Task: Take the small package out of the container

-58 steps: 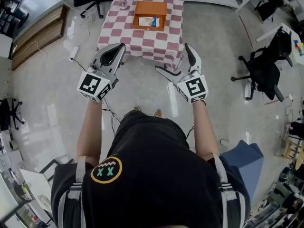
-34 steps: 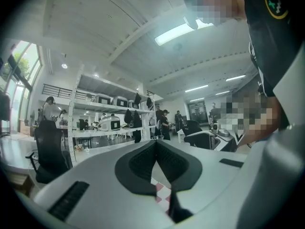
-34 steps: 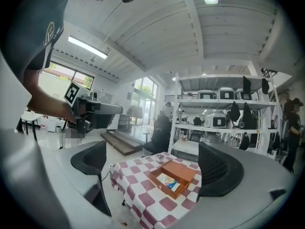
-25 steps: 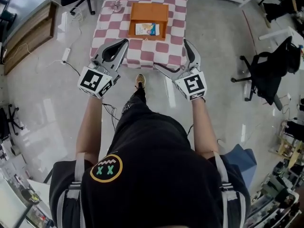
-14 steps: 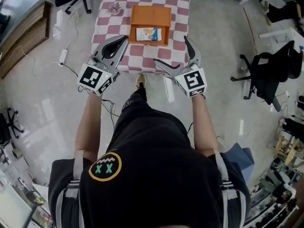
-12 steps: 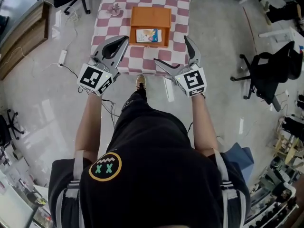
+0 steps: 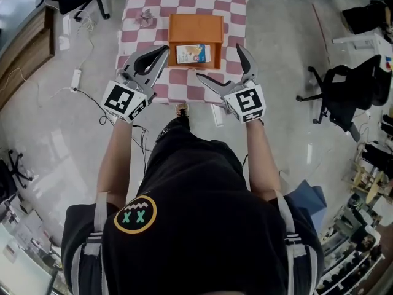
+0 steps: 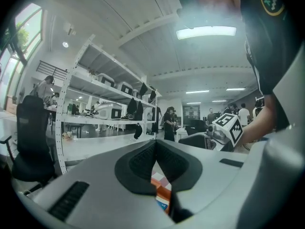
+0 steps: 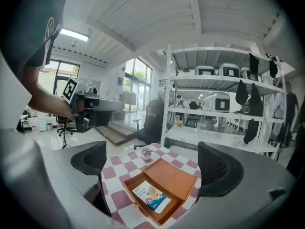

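Poised near box (image 7: pixel 195 26), package (image 7: pixel 193 54) flat inside.
With right gripper (image 7: pixel 219 61) spread wide, left gripper (image 7: pixel 163 50) pinched together, straddle package's 2 sides squarely.

A lab or workshop is indicated: white metal shelving racks (image 9: pixel 167 94) stocked with white devices (image 9: pixel 220 101) are seen beyond the right hand-held gripper (image 9: pixel 153 164), and black swivel office chairs (image 7: pixel 342 86) stand on polished grey floor (image 7: pixel 49 140) to its right.
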`<state>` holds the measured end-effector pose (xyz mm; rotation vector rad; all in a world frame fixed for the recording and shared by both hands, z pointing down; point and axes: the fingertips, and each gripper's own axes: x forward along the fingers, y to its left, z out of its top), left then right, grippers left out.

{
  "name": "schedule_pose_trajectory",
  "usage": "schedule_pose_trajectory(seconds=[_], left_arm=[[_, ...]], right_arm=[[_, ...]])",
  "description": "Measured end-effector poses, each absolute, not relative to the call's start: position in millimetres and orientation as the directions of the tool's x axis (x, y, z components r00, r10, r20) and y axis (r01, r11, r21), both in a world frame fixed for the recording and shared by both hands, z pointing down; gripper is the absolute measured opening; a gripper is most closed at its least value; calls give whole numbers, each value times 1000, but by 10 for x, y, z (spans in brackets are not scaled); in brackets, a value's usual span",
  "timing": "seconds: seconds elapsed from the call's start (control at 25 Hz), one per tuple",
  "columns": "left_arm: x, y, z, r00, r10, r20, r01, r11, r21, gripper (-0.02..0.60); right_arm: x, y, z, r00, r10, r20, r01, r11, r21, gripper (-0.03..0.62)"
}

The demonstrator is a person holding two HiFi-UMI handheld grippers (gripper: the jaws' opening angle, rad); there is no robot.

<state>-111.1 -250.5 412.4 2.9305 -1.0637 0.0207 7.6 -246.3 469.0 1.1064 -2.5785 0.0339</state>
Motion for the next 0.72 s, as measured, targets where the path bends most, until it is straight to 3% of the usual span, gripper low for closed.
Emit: schedule_pose_trajectory(seconds=[0.72], left_arm=[[-937, -2670, 4079, 773, -634, 21, -633, -772, -58, 17]], right_arm=[[69, -2920, 5309, -636, -663, 396, -724, 689, -11, 592]])
